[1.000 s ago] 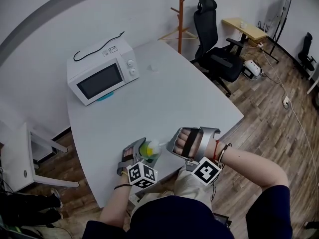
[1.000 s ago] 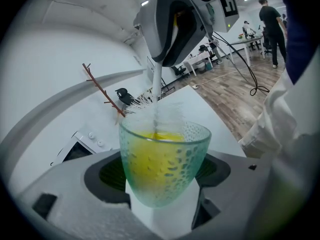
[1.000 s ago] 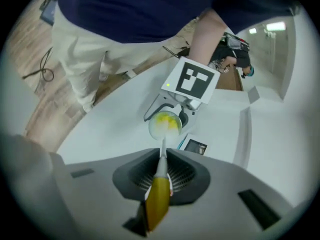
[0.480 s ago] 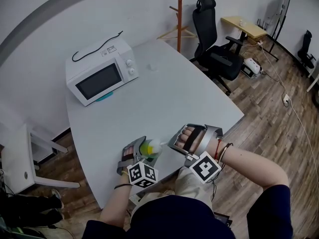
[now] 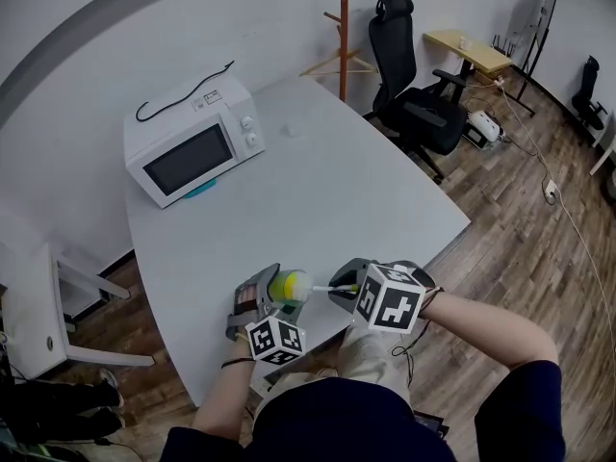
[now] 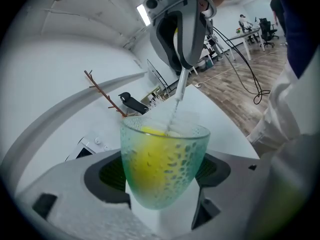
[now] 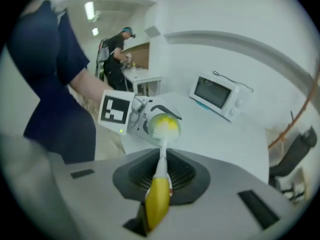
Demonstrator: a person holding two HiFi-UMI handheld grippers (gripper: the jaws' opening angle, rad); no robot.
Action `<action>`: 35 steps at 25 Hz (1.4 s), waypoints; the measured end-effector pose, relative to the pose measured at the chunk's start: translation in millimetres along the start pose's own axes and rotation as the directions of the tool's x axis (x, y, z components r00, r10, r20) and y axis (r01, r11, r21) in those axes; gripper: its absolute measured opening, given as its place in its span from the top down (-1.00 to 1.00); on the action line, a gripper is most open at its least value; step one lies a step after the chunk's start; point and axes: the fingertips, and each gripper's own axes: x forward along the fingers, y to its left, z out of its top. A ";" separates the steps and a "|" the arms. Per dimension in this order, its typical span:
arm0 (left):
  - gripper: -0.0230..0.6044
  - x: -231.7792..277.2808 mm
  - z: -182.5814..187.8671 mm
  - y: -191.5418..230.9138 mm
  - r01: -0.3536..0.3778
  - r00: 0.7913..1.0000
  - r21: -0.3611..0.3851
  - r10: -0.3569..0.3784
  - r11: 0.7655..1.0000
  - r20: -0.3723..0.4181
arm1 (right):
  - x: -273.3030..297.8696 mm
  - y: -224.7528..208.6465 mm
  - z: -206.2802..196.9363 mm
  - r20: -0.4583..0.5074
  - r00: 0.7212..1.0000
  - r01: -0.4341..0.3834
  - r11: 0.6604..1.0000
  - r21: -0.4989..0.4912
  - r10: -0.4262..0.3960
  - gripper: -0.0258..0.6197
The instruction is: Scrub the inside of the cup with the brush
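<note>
Working at the near edge of a white table (image 5: 337, 191), a person holds a two-jaw gripper in each hand. Far to the left, a white microwave (image 5: 192, 142) stands at the back of the table by the wall, a black cord (image 5: 188, 89) lying on its top.

Nearer the person, the left gripper (image 5: 265, 301) has its jaws closed on a dimpled, translucent green cup (image 6: 164, 164) that shows yellow inside. The cup sits between the two dark pads (image 6: 107, 176), gripped at its lower half, its rim clear of the jaws. In the head view it is held at the table's near edge, tipped so that its mouth faces the right gripper (image 5: 345, 290).

A brush (image 7: 162, 166) bridges the two tools. Its pale head (image 7: 164, 126) is in the mouth of the cup, and a thin white stem (image 6: 175, 106) runs back to a yellow handle (image 7: 157, 201). The right gripper, just beside the cup, has its jaws pinched together on that handle, and its marker cube (image 5: 388, 299) is turned up toward the head camera.

Beyond the table, an orange coat stand (image 5: 344, 27) rises by the wall. To the right, a black office chair (image 5: 414, 94) stands on the wood floor (image 5: 520, 210), and a small wooden desk (image 5: 472, 56) sits at far right. The right gripper view shows a second person (image 7: 117, 54) standing in the background.
</note>
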 end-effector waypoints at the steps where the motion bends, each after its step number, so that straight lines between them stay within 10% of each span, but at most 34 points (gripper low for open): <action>1: -0.29 -0.5 1.5 1.2 -0.005 1.000 0.002 0.005 1.000 0.003 | -0.7 0.9 -0.8 0.017 0.999 -0.030 0.993 0.112 0.028 0.76; 5: -0.29 2.0 0.1 4.3 -0.023 1.000 0.023 0.023 0.999 0.012 | 0.7 1.3 -5.8 0.072 0.992 -0.122 0.879 0.461 0.100 0.76; 9: -0.29 0.5 2.7 4.5 -0.025 1.000 0.020 0.025 0.999 0.015 | 1.0 6.2 -6.3 0.127 0.982 -0.190 0.694 0.695 0.142 0.76; 18: -0.29 -2.8 4.3 7.6 -0.069 0.997 0.027 0.068 0.997 0.025 | 1.6 21.5 7.5 0.370 0.921 -0.380 0.075 0.922 0.121 0.76; 23: -0.29 -5.6 4.1 15.7 -0.111 0.993 0.026 0.110 0.994 0.037 | 0.7 19.6 15.0 0.474 0.876 -0.455 -0.181 0.872 0.084 0.76; 26: -0.29 -6.4 4.7 19.1 -0.128 0.991 0.021 0.128 0.991 0.040 | 0.7 18.9 15.9 0.492 0.868 -0.471 -0.205 0.858 0.066 0.76; 35: -0.29 -1.7 7.3 16.3 -0.131 0.991 0.022 0.130 0.991 0.040 | -1.1 17.9 8.4 0.457 0.887 -0.450 -0.101 0.888 0.071 0.76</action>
